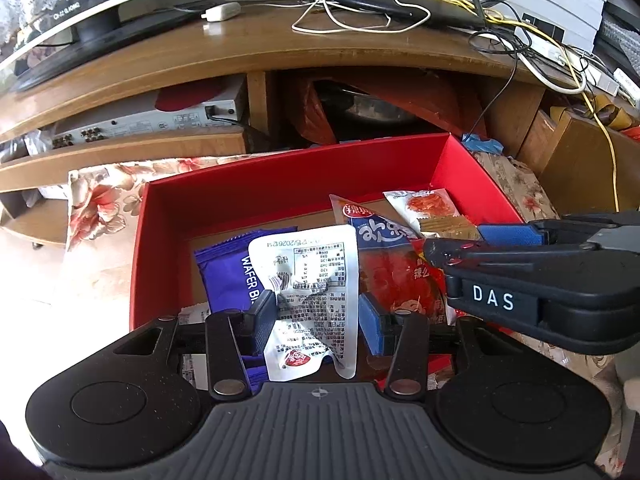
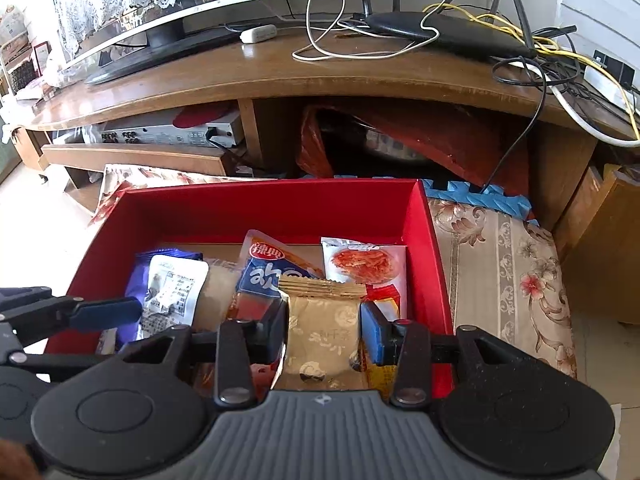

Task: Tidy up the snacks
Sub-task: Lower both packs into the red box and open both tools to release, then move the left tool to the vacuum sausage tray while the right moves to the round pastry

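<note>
A red box [image 1: 280, 192] [image 2: 260, 204] holds several snack packets. My left gripper [image 1: 318, 312] is shut on a white printed packet [image 1: 316, 280], which stands upright over the box's near left part. Behind it lies a purple wafer packet [image 1: 228, 276]. My right gripper [image 2: 324, 326] is shut on a gold packet [image 2: 322, 300] over the box's near right part. It shows from the side in the left wrist view as the right gripper [image 1: 468, 240]. A blue-and-red packet [image 2: 272, 276] and a white packet with an orange picture [image 2: 360, 260] lie further back. The left gripper [image 2: 120, 314] enters at the left edge.
The box rests on a floral cloth [image 2: 500, 272]. Behind it stands a wooden TV stand [image 2: 320, 76] with a TV base, a black router [image 2: 440, 32] and tangled cables. A silver player [image 2: 172, 132] sits on a lower shelf. The two grippers are close side by side.
</note>
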